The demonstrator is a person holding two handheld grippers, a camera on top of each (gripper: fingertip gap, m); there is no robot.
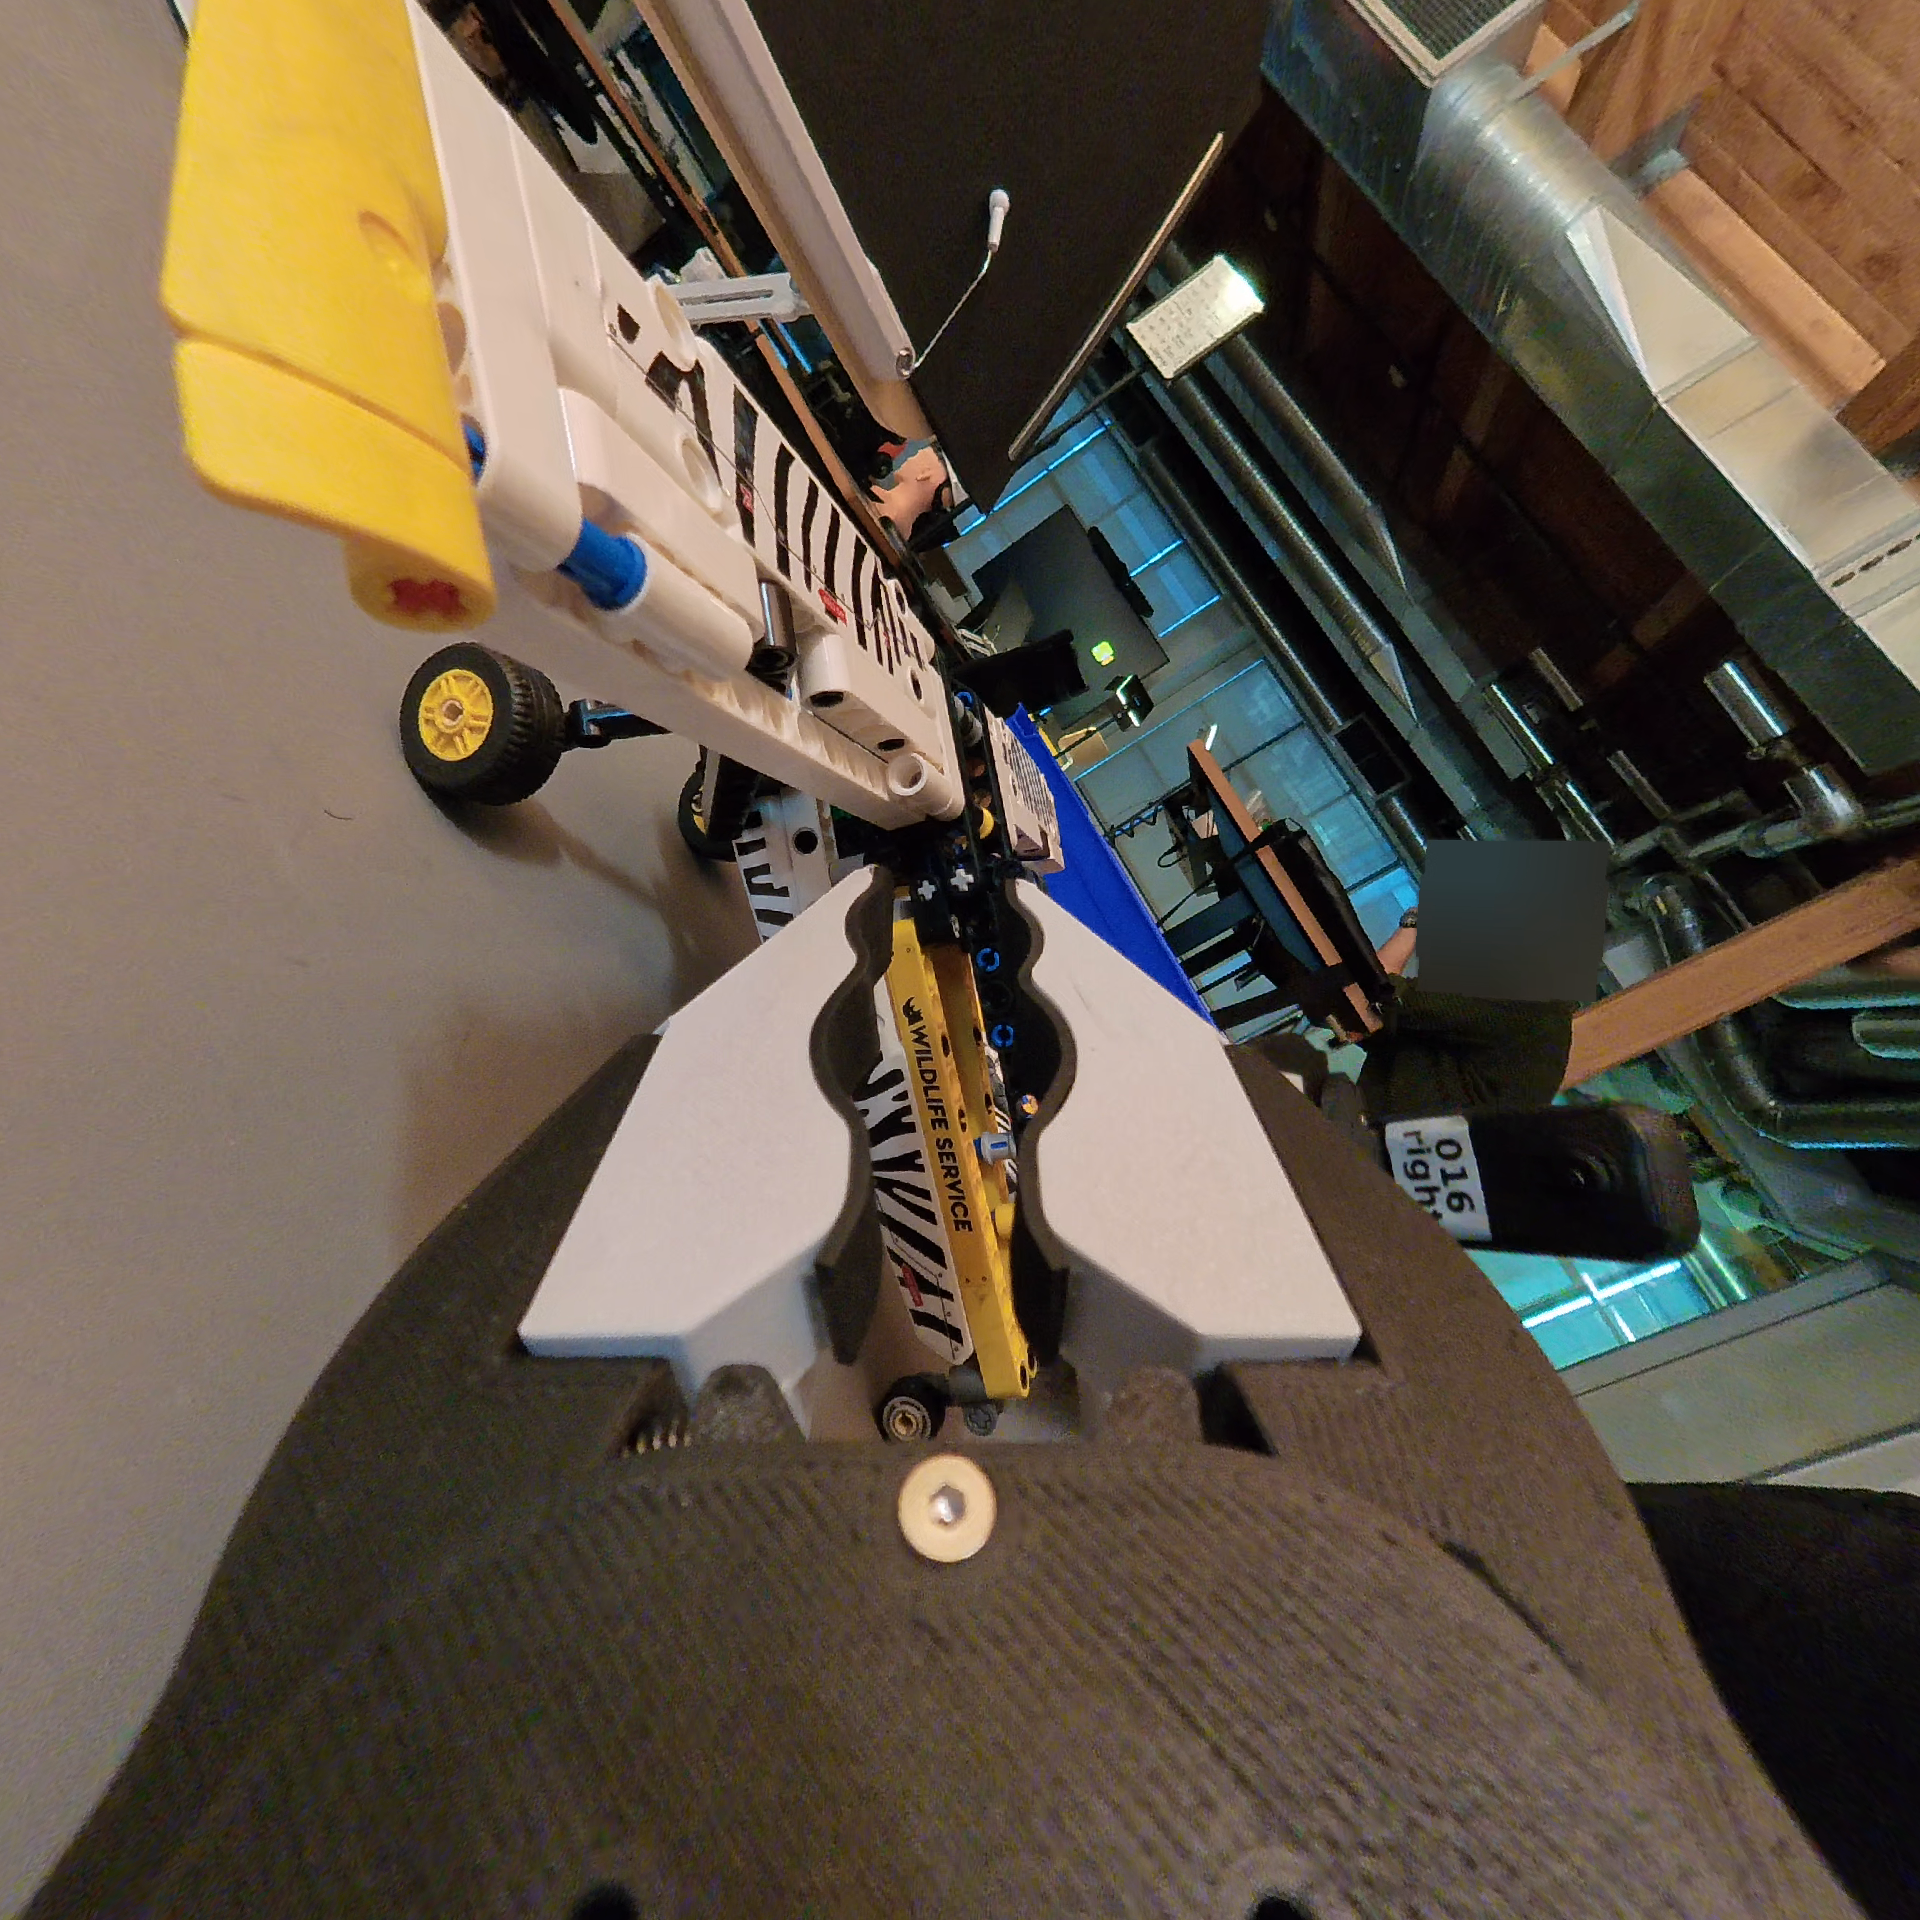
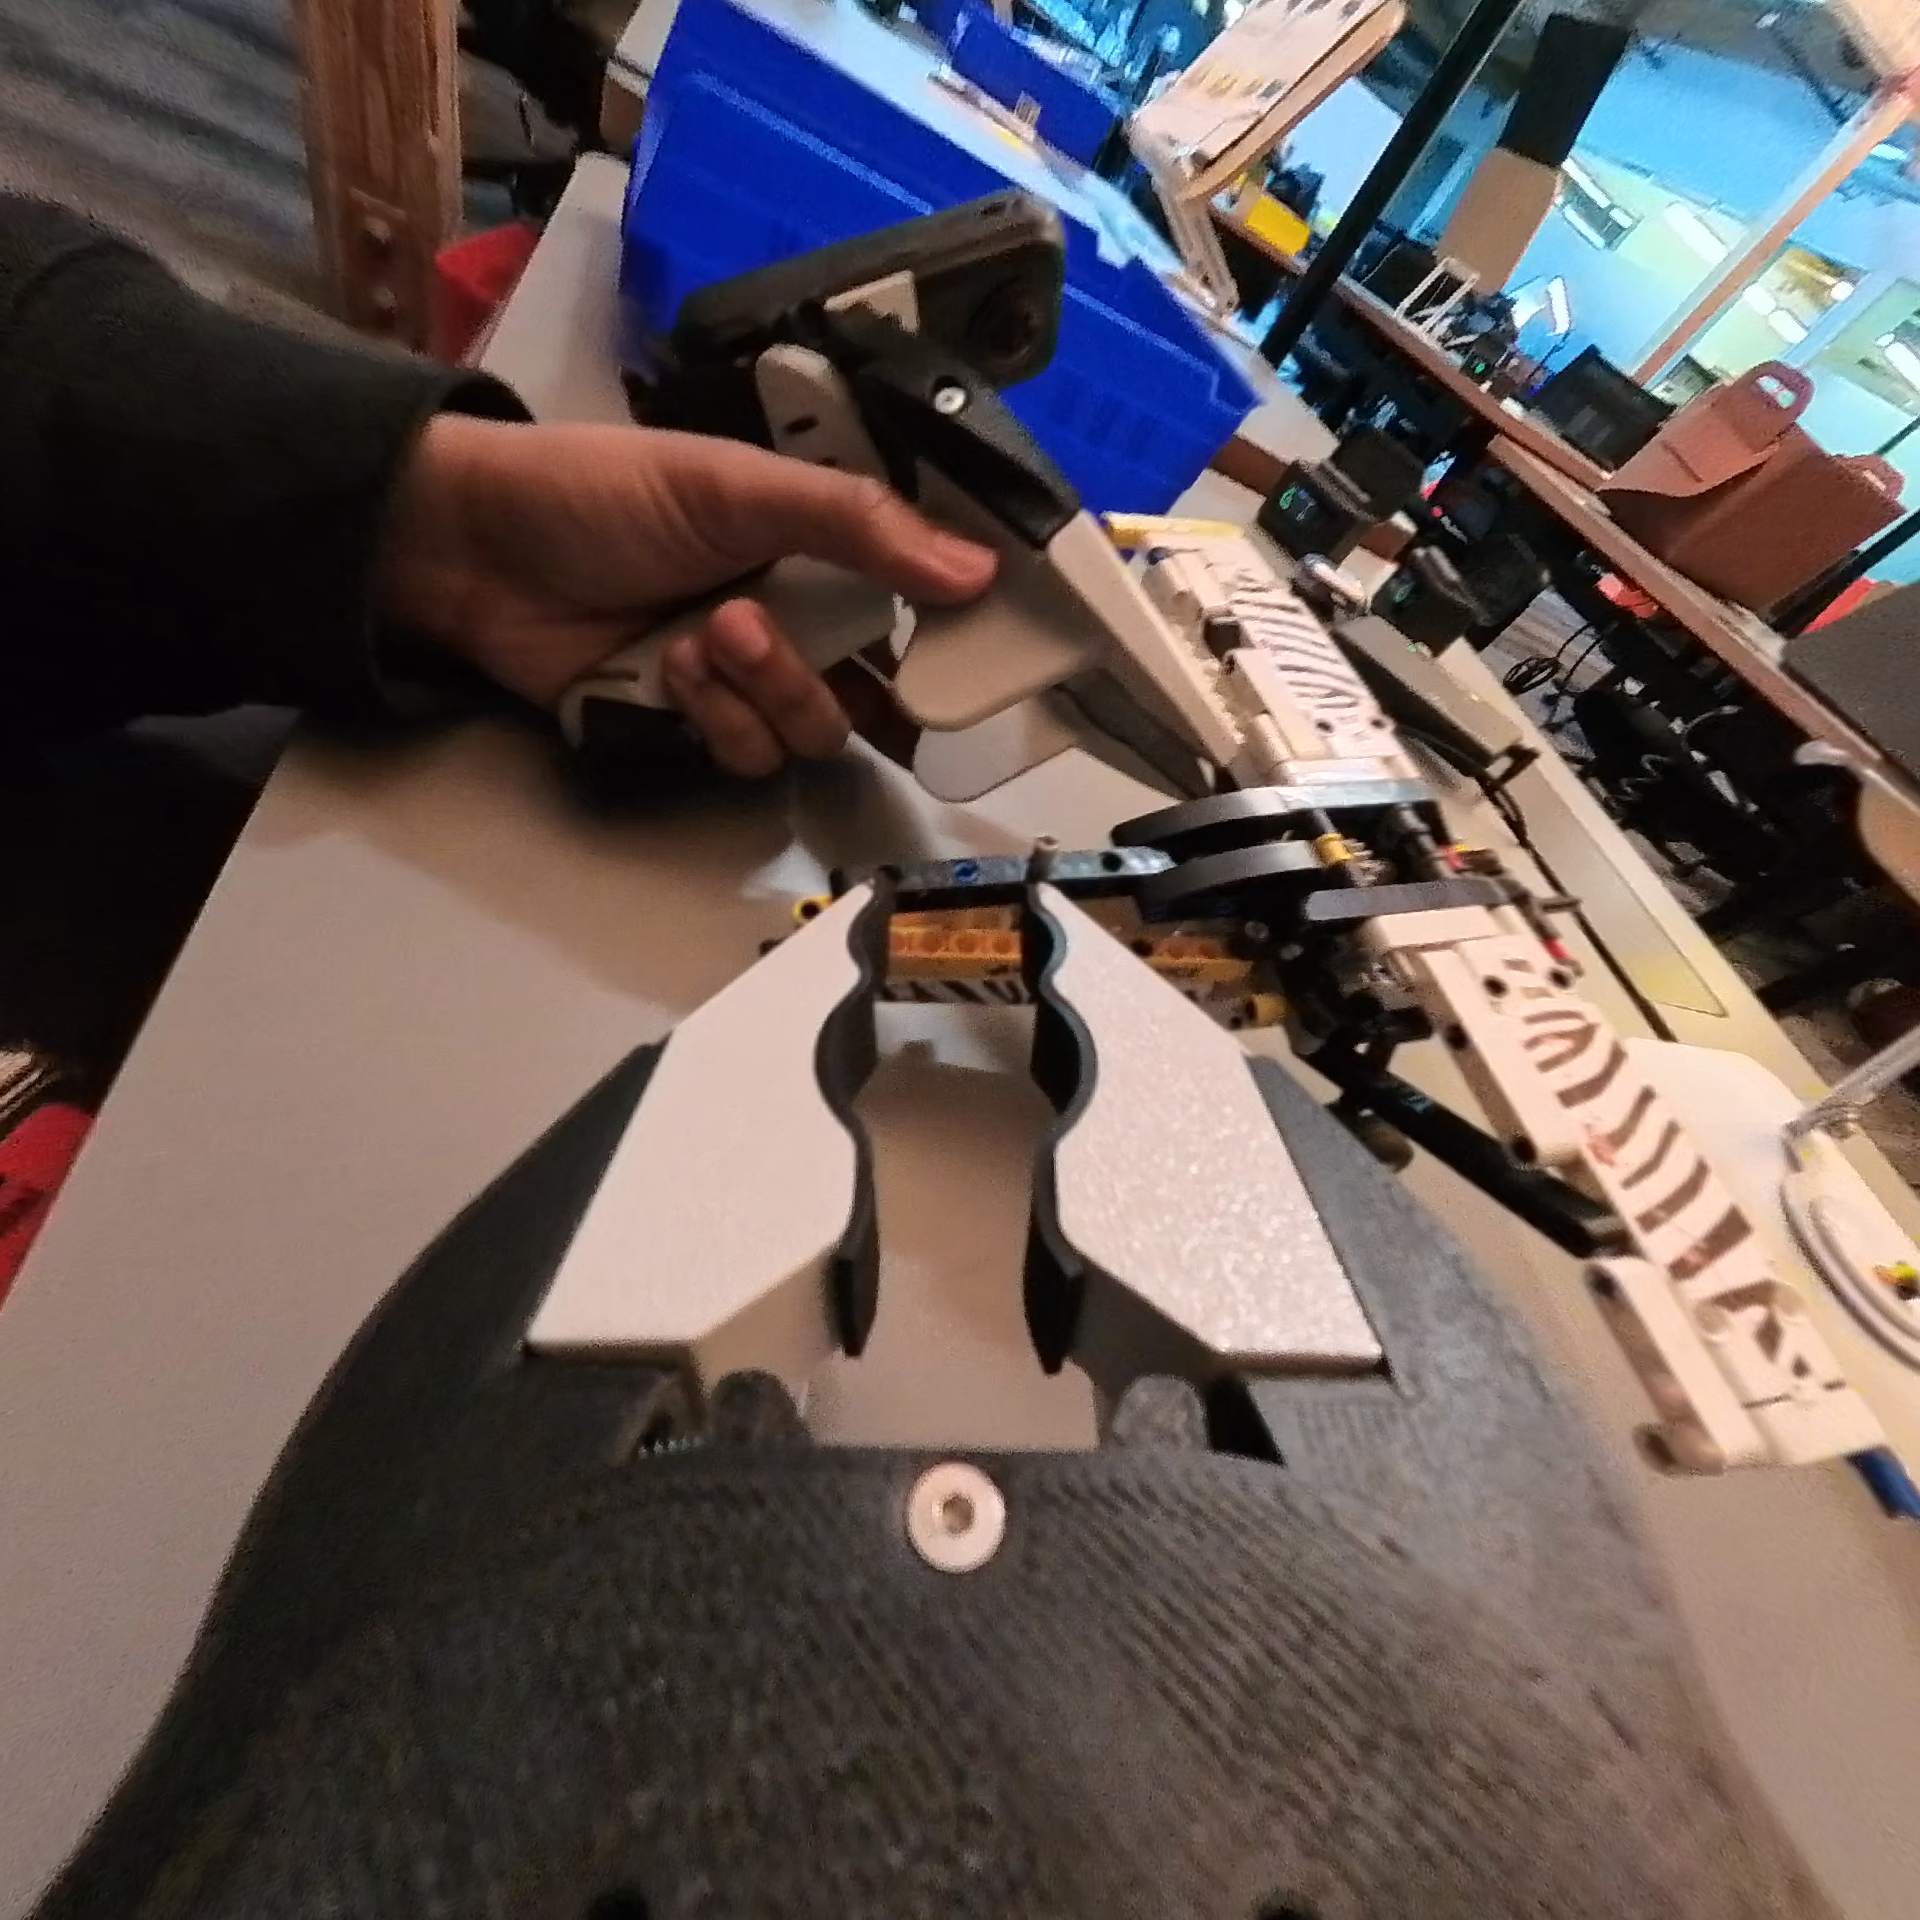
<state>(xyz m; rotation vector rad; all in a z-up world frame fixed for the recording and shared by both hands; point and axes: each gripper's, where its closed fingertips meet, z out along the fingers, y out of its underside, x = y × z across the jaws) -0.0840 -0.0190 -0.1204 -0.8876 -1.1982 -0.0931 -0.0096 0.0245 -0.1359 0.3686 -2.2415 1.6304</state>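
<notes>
**Left gripper clamps the toy's tail; right gripper stands open at it**

Left wrist view: the left gripper (image 1: 951, 914) is clenched on the yellow and black beam (image 1: 951, 1091) that forms the tail of a toy plane (image 1: 665, 540), built from white bricks with zebra stripes. Both dark pads press on the beam, which runs the whole length of the slot between them. The plane's yellow wing tip (image 1: 312, 291) fills the upper left, and a small wheel (image 1: 478, 722) with a yellow hub rests on the grey table (image 1: 156, 935). A blue bin (image 1: 1101, 883) stands behind. To do this well, the clamp should stay square on the beam so the model does not twist.

Right wrist view: the right gripper (image 2: 951, 925) is released, jaws partly apart, with bare table showing between them. Its fingertips (image 2: 1044, 935) sit just in front of the same yellow beam (image 2: 951, 940), under a black strip with a small peg; whether they touch it I cannot tell. A hand (image 2: 644, 592) holds the other gripper beyond.
</notes>
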